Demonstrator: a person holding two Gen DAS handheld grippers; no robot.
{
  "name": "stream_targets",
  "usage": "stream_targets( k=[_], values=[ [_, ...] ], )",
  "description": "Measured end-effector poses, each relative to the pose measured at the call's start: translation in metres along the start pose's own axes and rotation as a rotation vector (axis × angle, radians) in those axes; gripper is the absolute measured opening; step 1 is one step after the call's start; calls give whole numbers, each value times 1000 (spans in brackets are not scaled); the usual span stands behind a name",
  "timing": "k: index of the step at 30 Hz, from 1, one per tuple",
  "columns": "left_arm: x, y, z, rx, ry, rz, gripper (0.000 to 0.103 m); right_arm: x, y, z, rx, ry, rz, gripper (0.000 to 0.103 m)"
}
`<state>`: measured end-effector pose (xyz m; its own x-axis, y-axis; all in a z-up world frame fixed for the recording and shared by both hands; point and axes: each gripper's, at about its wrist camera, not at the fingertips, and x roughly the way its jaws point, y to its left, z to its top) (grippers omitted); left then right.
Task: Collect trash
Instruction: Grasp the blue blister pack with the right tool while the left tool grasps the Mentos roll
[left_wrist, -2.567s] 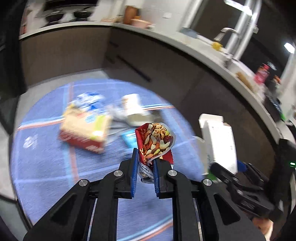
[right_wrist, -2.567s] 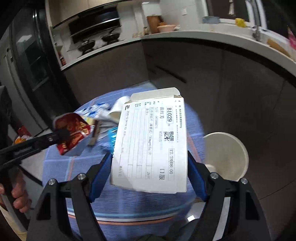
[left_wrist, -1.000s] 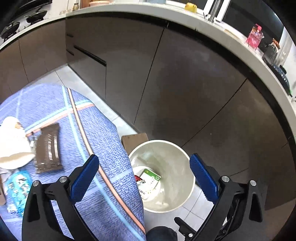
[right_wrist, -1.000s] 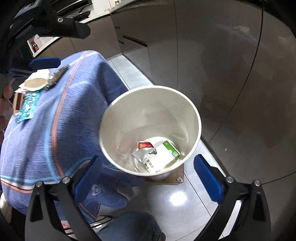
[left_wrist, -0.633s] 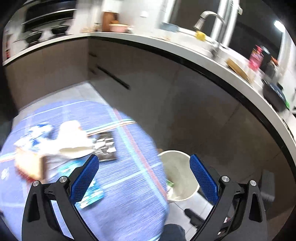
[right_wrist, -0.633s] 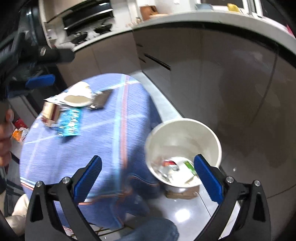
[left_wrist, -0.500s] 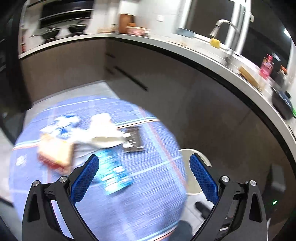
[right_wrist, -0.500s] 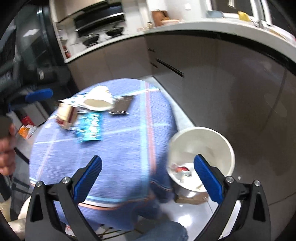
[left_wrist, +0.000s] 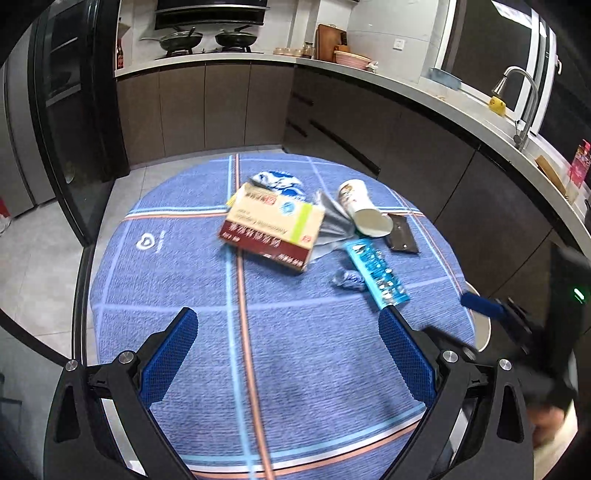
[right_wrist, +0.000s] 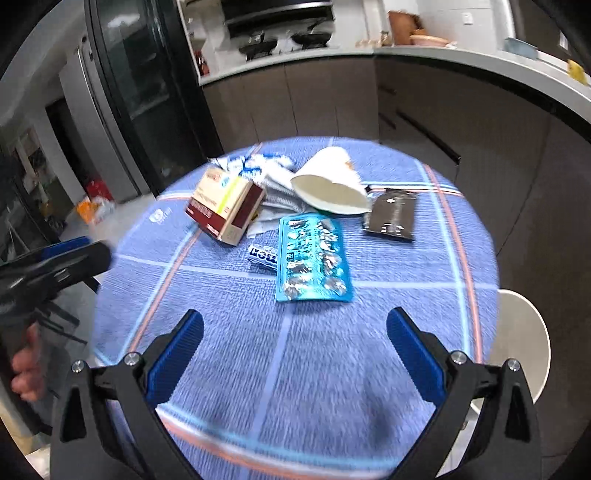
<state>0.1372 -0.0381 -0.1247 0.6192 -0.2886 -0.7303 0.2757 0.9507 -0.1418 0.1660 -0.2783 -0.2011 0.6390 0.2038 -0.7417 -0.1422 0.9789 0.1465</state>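
Both loads dropped, your left gripper and right gripper have swung back spread wide and empty, with the blister pack at twelve o'clock, bin at three.

I see a woven, matt blue tablecloth under the litter: a printed cardboard box, a paper cup, a shiny foil blister pack, and a dark glossy wrapper. My grippers' finger pads look like textured blue rubber on matt black plastic.
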Motion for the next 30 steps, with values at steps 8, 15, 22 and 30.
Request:
stream_targets(
  k=[8, 15, 22, 30],
  values=[
    [5, 21, -8, -15, 1, -47, 90, 61, -5, 23, 2, 104, -33, 91],
    [23, 22, -6, -7, 56, -127, 74, 81, -9, 31, -8, 145, -62, 65],
    [54, -6, 4, 73, 92, -219, 58, 57, 0, 28, -53, 80, -46, 38],
    [93, -33, 15, 128, 141, -241, 56, 47, -3, 15, -86, 75, -77, 46]
  ],
)
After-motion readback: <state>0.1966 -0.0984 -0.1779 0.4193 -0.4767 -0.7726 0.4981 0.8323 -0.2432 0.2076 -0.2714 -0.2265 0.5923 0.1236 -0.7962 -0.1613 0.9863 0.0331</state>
